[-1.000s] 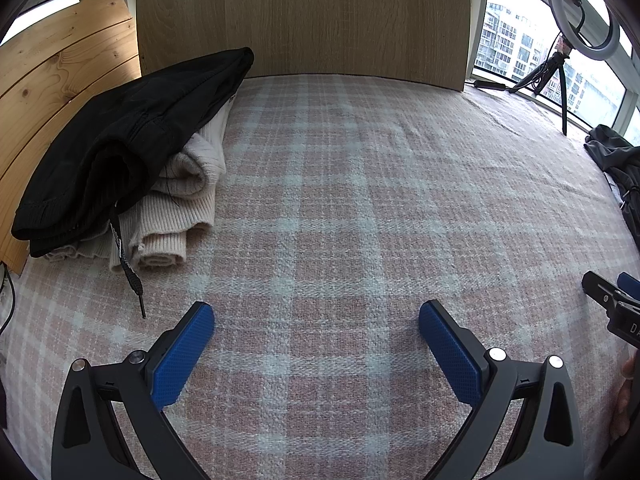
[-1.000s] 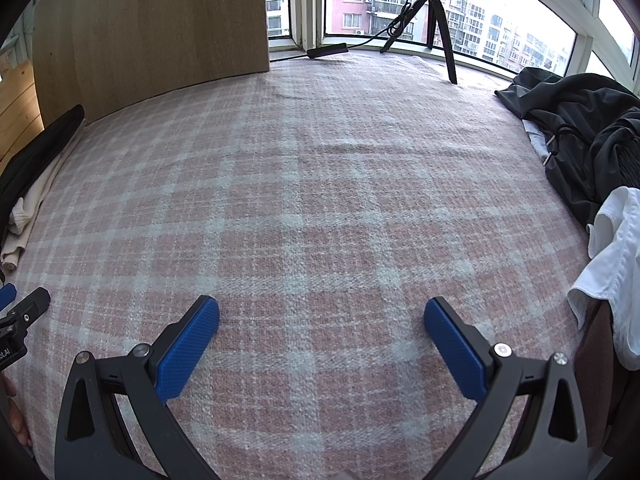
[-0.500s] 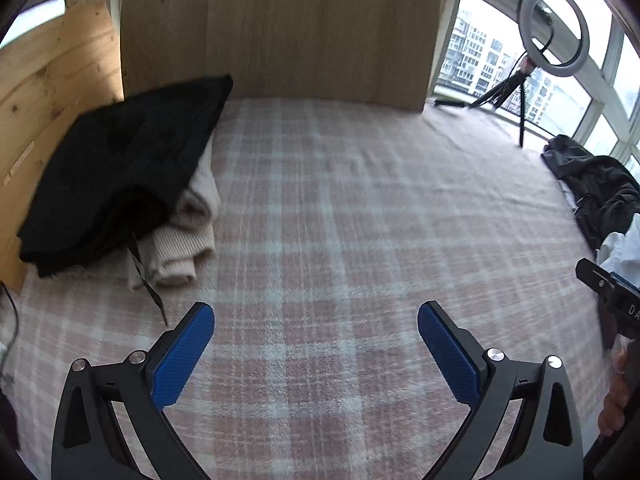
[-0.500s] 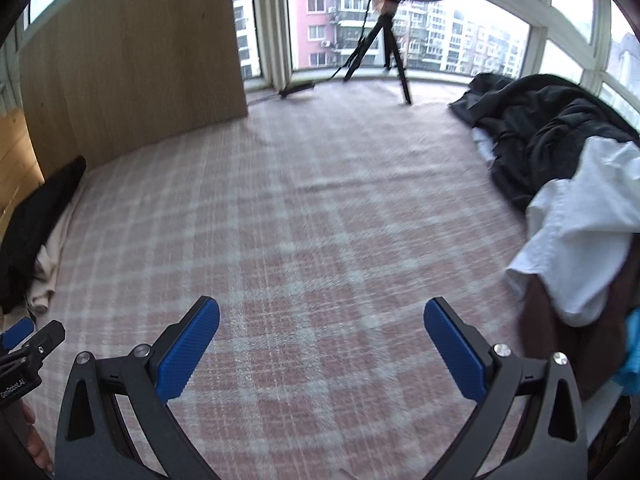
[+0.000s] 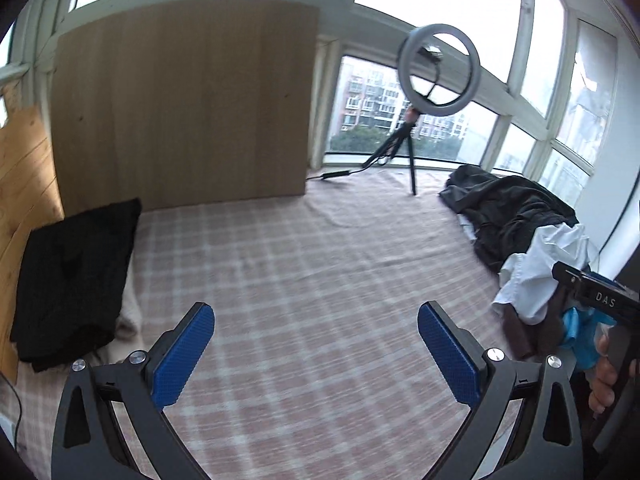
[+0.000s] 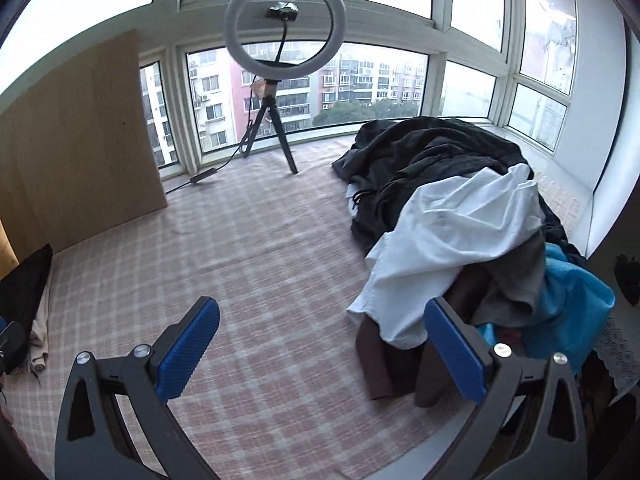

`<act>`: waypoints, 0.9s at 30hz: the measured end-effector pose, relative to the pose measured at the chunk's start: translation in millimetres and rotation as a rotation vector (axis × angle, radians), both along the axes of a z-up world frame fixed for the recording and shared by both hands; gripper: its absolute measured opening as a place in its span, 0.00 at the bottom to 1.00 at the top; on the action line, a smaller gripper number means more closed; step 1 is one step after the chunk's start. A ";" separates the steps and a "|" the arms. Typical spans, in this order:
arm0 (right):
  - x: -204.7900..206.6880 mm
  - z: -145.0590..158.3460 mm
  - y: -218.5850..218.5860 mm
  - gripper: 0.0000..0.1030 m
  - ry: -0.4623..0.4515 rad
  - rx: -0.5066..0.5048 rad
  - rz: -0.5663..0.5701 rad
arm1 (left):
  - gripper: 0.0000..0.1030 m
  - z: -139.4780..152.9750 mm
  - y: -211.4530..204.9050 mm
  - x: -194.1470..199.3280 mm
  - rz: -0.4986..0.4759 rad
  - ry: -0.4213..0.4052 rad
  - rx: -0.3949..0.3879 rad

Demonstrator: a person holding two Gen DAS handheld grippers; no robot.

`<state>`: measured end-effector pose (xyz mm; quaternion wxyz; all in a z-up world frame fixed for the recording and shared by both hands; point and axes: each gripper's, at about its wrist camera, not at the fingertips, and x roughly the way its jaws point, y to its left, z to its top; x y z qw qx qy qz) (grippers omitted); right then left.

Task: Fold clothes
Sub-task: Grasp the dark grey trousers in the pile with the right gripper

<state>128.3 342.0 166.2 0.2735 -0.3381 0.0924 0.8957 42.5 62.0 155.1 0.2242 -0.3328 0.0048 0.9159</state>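
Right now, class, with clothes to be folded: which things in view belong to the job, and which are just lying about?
Belong to the job:
unfolded clothes heap
white garment on top of it
folded stack
left gripper and right gripper, both open and empty
plaid blanket, the folding surface

Just lying about:
ring light on its tripod
wooden board

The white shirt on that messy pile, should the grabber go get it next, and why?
Probably yes: move the right gripper, open and empty, toward the white shirt. It lies on top of the unfolded heap, nearest that gripper. The left gripper is open and empty too, and the checked blanket offers bare folding room.
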 end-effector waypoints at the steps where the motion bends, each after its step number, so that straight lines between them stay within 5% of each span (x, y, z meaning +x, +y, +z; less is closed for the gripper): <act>1: 2.5 2.3 8.7 1.00 0.004 0.002 -0.011 | 0.99 3.7 8.9 1.3 -0.015 0.011 -0.007; 13: 24.6 33.0 175.7 1.00 0.064 0.048 -0.070 | 0.99 33.0 146.8 12.0 -0.037 0.083 -0.012; 23: -9.7 32.9 341.9 0.99 0.023 0.023 -0.046 | 0.99 33.6 264.5 10.9 -0.045 0.092 -0.014; 27: -28.2 23.4 368.1 0.80 -0.004 -0.016 0.021 | 0.99 31.2 300.8 9.5 -0.065 0.082 -0.047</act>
